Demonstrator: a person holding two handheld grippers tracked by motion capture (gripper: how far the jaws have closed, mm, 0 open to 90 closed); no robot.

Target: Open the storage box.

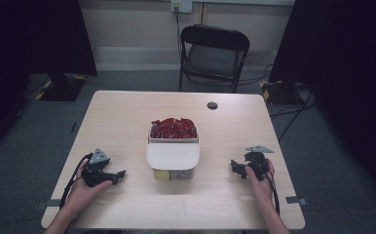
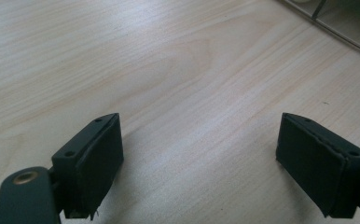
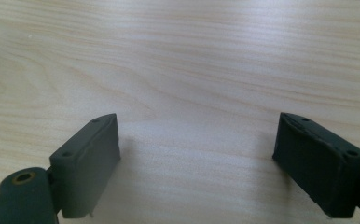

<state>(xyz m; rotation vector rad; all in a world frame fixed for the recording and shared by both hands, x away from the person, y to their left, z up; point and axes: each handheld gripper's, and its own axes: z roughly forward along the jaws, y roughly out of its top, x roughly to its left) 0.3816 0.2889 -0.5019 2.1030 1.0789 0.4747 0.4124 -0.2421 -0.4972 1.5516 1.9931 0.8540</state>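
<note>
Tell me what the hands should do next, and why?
Probably bring the left gripper toward the white box in the middle of the table. Both grippers rest apart from it, open with nothing between them; the right gripper could follow.

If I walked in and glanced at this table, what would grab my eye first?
Probably the bright red packets heaped in the back of the white container at the middle of the wooden table. Next, the two black hand-held tools on either side of it: the left gripper and the right gripper, both with jaws open and nothing between them.
</note>
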